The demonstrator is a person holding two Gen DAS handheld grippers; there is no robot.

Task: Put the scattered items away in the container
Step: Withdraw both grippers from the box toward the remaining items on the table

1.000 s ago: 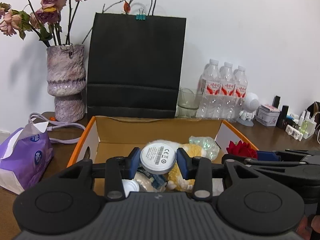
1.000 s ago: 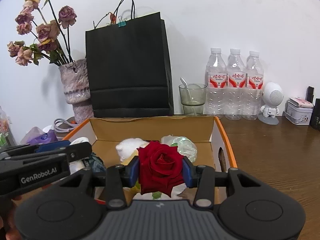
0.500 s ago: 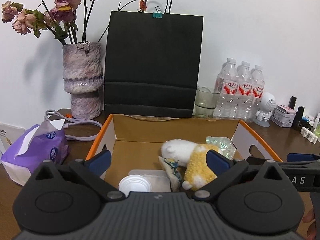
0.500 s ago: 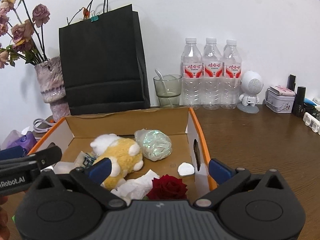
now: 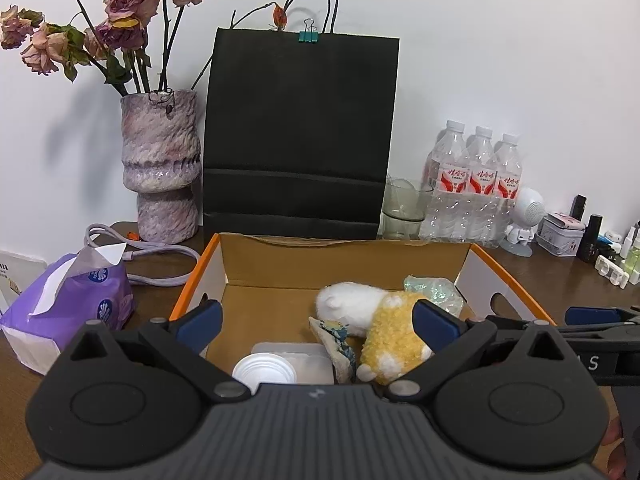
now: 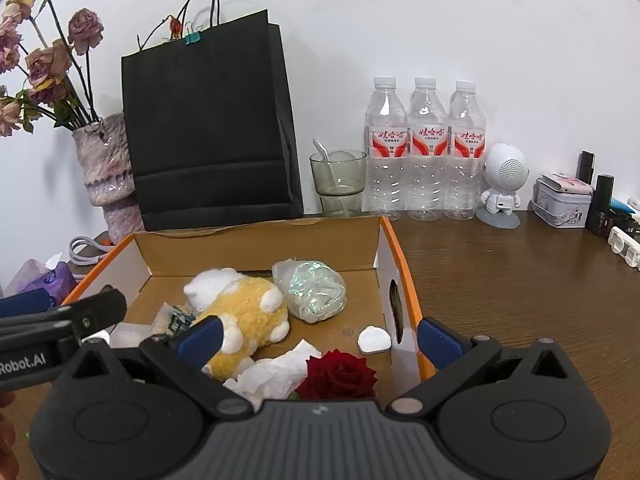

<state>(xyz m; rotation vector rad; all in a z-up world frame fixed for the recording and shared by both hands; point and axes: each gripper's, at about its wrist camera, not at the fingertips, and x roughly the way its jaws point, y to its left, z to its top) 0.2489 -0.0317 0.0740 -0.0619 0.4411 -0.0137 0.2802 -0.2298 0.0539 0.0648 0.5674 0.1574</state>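
Note:
An orange-edged cardboard box stands on the wooden table. In it lie a yellow and white plush toy, a shiny plastic bag, a white round tin, a clear lid, white tissue, a small white piece and a red rose. My left gripper is open and empty above the box's near side. My right gripper is open and empty above the rose.
Behind the box stand a black paper bag, a vase of dried roses, a glass, three water bottles and a white robot figure. A purple tissue pack lies left. Small cosmetics sit far right.
Both grippers opened. The left let go of the white round tin and the right let go of the red rose; both now lie in the box. Both grippers drew back.

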